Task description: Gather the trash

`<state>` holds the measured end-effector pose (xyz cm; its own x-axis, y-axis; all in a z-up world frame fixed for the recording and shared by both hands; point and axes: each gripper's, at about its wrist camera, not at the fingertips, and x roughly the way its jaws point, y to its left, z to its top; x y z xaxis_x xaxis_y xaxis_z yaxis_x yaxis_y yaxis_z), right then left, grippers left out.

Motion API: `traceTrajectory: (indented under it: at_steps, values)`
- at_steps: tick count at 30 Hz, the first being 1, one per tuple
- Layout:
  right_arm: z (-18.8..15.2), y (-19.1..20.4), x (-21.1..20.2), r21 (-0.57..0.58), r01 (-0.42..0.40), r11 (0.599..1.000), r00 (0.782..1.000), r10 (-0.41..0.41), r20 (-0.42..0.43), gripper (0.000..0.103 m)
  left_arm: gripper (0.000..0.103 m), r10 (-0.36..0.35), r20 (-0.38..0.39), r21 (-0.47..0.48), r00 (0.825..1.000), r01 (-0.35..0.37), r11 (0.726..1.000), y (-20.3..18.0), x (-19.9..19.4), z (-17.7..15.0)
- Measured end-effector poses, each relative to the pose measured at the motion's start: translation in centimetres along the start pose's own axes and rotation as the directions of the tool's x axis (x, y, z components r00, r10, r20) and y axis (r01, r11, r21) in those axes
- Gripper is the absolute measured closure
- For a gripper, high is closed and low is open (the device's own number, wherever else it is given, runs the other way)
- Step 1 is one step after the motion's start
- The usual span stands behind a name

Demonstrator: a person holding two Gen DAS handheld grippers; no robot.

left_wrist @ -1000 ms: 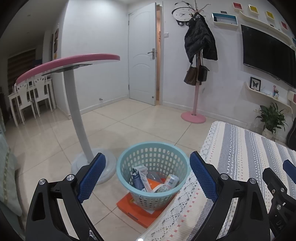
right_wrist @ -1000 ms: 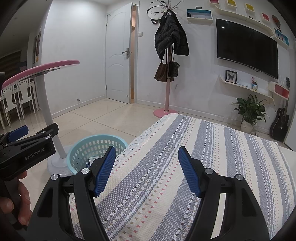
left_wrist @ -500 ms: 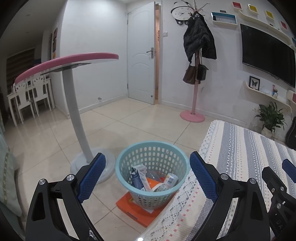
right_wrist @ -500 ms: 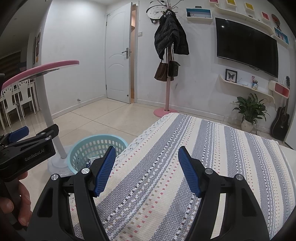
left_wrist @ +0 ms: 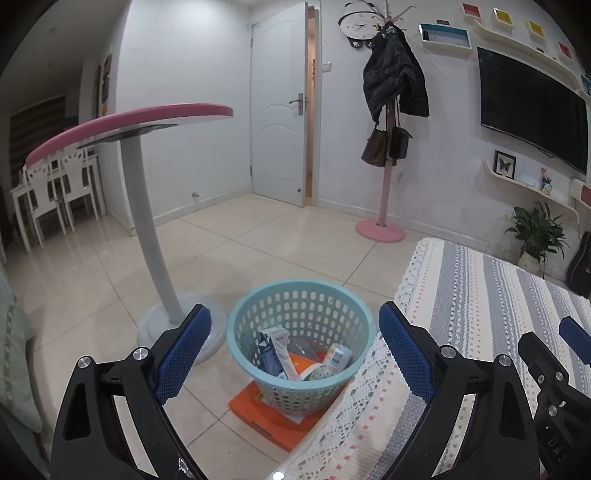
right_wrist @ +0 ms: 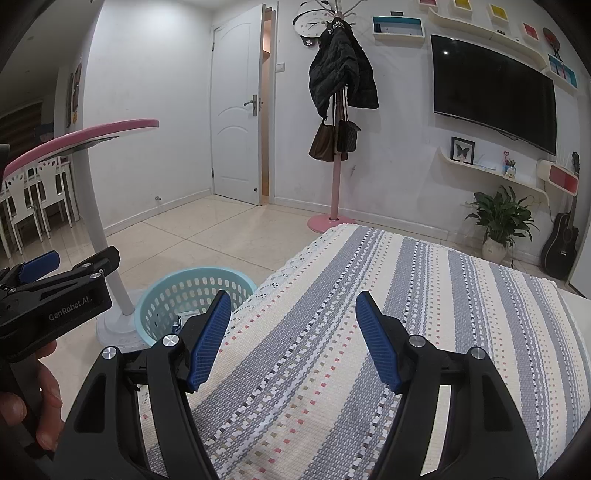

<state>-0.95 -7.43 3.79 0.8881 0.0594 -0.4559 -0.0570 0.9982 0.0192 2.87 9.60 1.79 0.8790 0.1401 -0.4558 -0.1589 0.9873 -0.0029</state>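
Left wrist view: left gripper and right gripper both gape empty, basket with trash just ahead between the left's fingers; collecting looks finished, so next likely means searching for leftovers.

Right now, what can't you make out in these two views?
- Basket bottom, left view: the carton and other trash overlap.
- Orange box, left view: basket covers most.
- Basket contents, right view: right gripper finger blocks them.
- Clock hands: too small.
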Motion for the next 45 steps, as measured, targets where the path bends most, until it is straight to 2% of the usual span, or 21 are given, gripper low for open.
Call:
traceTrajectory:
  at_steps: [8,18,32,45]
  values:
    - [-0.02,0.06,0.15,0.002,-0.001,1.0,1.0,0.001,-0.004,0.037,0.013,0.024,0.011,-0.004,1.0,-0.024,1.0,0.12,-0.11,0.05]
    - [-0.03,0.13,0.16,0.002,-0.002,1.0,1.0,0.002,-0.004,0.037,0.013,-0.005,0.0,0.004,1.0,0.005,1.0,-0.15,-0.09,-0.06]
    - [-0.16,0.13,0.23,0.002,-0.003,1.0,1.0,0.003,-0.008,0.037,0.013,0.006,0.004,0.004,1.0,-0.006,1.0,-0.02,-0.06,0.01]
    - [-0.28,0.13,0.23,0.003,-0.003,1.0,1.0,0.003,-0.01,0.037,0.012,0.072,-0.02,0.005,0.997,-0.072,0.997,0.12,0.43,-0.01]
